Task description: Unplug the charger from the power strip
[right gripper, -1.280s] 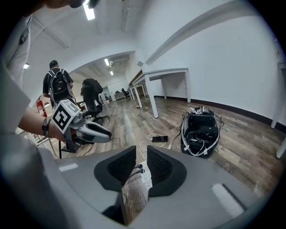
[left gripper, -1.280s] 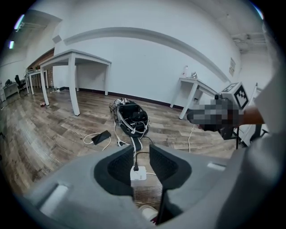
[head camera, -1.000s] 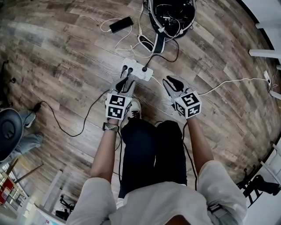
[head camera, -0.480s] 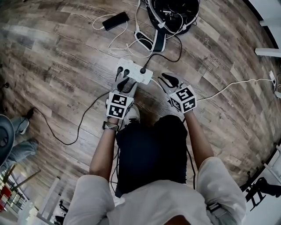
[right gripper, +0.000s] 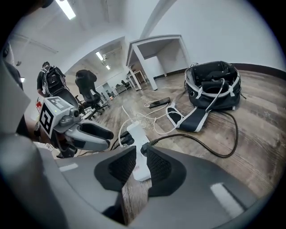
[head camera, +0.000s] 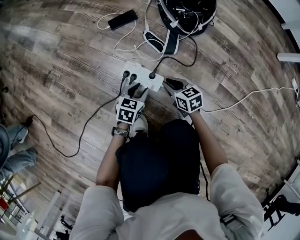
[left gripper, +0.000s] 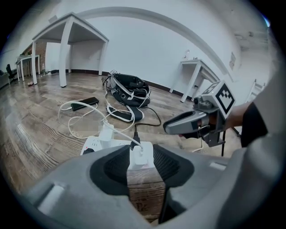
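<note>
We've got the white charger [left gripper: 106, 132] plugged into the far side of the power strip [head camera: 144, 80], on the floor [head camera: 56, 56] near the black bag [head camera: 187, 11]. Our left gripper [head camera: 136, 89] has just been opening its jaws, which are now spread, with the strip's end in the gap. Our right gripper [head camera: 170, 84] gapes too, with nothing pinched. If it isn't pinned down, the strip may lift with the plug. Both grippers sit lower than 1 second ago.

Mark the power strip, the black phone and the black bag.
power strip [head camera: 143, 75], head view, middle of its white top.
black phone [head camera: 122, 19], head view, centre of its flat face.
black bag [right gripper: 210, 100], right gripper view, its near side wall.
</note>
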`<act>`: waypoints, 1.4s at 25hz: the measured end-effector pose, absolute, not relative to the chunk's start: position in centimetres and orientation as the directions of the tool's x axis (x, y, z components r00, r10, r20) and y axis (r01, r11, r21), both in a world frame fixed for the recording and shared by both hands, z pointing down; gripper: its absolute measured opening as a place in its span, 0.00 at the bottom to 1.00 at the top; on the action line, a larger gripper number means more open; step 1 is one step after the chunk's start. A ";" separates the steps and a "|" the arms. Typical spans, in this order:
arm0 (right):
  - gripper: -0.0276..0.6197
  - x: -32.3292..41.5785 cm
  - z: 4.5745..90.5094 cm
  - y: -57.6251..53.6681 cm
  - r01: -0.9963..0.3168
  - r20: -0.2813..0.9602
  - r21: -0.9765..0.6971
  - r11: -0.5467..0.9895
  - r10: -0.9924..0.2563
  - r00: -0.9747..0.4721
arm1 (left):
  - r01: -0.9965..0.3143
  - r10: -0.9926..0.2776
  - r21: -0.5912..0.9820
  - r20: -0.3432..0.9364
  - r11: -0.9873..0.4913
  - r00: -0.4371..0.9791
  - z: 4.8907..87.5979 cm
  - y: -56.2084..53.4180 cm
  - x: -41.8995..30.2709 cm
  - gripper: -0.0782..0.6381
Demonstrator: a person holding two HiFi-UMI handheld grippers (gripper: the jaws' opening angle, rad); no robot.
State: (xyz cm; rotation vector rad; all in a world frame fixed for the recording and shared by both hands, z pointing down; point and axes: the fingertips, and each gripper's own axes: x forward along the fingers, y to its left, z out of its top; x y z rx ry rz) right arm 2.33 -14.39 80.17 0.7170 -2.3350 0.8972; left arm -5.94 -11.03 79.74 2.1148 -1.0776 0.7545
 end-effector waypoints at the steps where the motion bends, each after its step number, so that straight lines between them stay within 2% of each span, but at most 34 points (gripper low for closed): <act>1: 0.16 2.2 80.9 -14.3 -0.633 0.639 -0.435 0.641 -0.276 -0.718 | -0.841 -0.472 0.282 0.725 -0.462 0.502 80.3 -11.0 -5.6 0.33; 5: 0.15 1.5 83.4 -13.8 -0.614 0.647 -0.437 0.657 -0.245 -0.722 | -0.840 -0.449 0.263 0.748 -0.475 0.488 82.6 -10.9 -4.8 0.36; 12: 0.12 0.8 86.6 -13.8 -0.576 0.632 -0.501 0.646 -0.182 -0.753 | -0.851 -0.486 0.228 0.738 -0.473 0.468 85.1 -11.7 -4.2 0.36; 20: 0.07 -0.1 88.3 -14.1 -0.525 0.572 -0.512 0.680 -0.186 -0.799 | -0.867 -0.591 0.120 0.686 -0.484 0.425 87.0 -12.2 -3.9 0.37; 23: 0.05 -0.1 88.7 -14.2 -0.540 0.557 -0.494 0.682 -0.229 -0.798 | -0.869 -0.608 0.102 0.675 -0.484 0.418 87.5 -12.3 -4.0 0.37; 25: 0.05 -0.2 88.6 -14.5 -0.550 0.552 -0.481 0.683 -0.252 -0.795 | -0.866 -0.612 0.081 0.675 -0.493 0.412 87.4 -12.6 -3.8 0.36; 26: 0.05 -0.1 88.6 -14.6 -0.552 0.556 -0.472 0.687 -0.254 -0.792 | -0.866 -0.612 0.070 0.679 -0.495 0.405 87.4 -12.6 -3.7 0.32; 35: 0.05 -0.3 88.8 -14.3 -0.571 0.587 -0.447 0.689 -0.257 -0.768 | -0.891 -0.571 0.131 0.725 -0.436 0.386 87.6 -12.5 -3.8 0.30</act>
